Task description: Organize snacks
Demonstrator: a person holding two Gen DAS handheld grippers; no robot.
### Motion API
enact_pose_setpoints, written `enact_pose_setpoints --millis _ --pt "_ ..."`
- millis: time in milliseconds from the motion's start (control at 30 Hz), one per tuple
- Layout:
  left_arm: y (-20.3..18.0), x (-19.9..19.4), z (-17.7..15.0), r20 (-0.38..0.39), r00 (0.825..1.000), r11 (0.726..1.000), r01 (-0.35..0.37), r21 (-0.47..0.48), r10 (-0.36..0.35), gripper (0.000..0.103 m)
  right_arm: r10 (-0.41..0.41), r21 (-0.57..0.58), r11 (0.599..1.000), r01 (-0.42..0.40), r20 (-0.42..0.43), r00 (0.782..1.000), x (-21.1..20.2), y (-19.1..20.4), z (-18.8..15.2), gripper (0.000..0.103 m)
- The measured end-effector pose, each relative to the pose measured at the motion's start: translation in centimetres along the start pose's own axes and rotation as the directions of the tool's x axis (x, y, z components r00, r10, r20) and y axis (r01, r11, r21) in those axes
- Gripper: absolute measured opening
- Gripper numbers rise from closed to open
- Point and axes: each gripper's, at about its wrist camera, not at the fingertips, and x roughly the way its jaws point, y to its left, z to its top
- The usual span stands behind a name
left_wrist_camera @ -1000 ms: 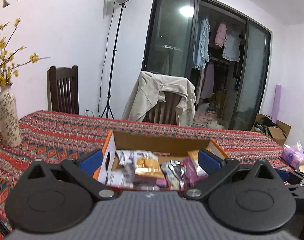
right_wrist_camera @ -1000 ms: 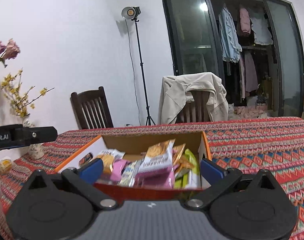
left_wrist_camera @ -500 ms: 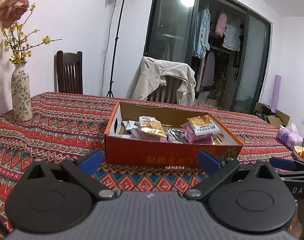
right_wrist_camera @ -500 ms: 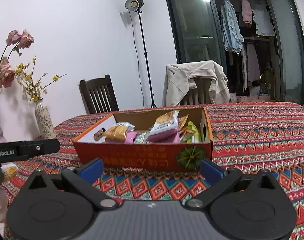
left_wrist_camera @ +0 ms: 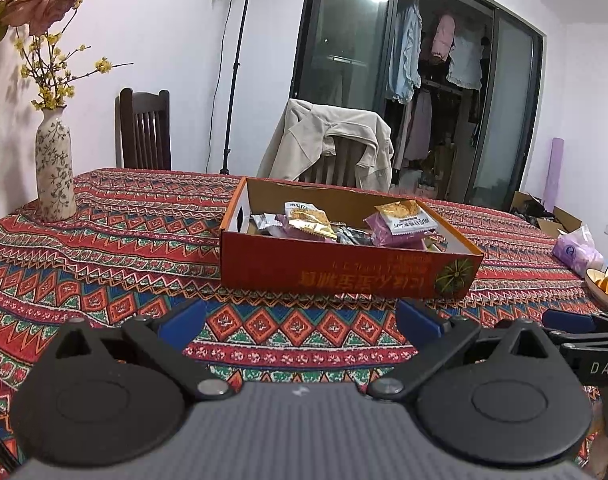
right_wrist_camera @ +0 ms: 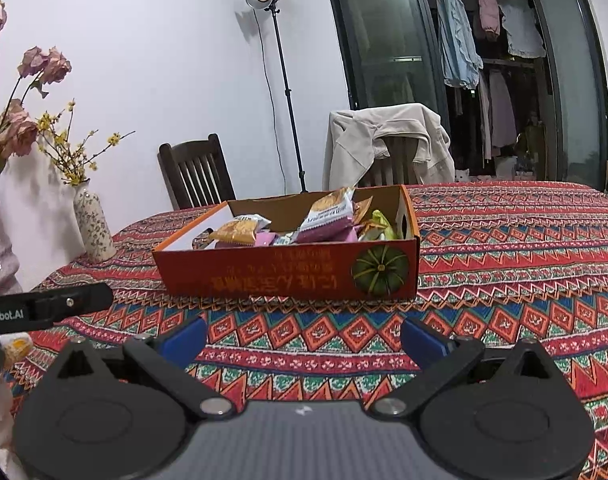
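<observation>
Where tablecloth (left_wrist_camera: 124, 240) spreads, vase (left_wrist_camera: 55, 172) stands.

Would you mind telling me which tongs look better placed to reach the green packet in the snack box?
Probably the right tongs: the green packet lies at the pumpkin end of the box, nearest them. The left tongs face the opposite end. Both are open and empty.

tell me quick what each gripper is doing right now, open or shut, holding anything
Left gripper: open, holding nothing, short of the snack box.
Right gripper: open, holding nothing.
</observation>
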Motion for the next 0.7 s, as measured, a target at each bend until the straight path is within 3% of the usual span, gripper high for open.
enact_pose_setpoints --millis 700 --pt "-0.19 -0.29 -0.12 0.004 1.000 1.000 0.007 0.006 -0.007 0.103 -0.001 0.002 1.000 0.001 -0.002 1.000 -0.24 0.05 -0.13 0.103"
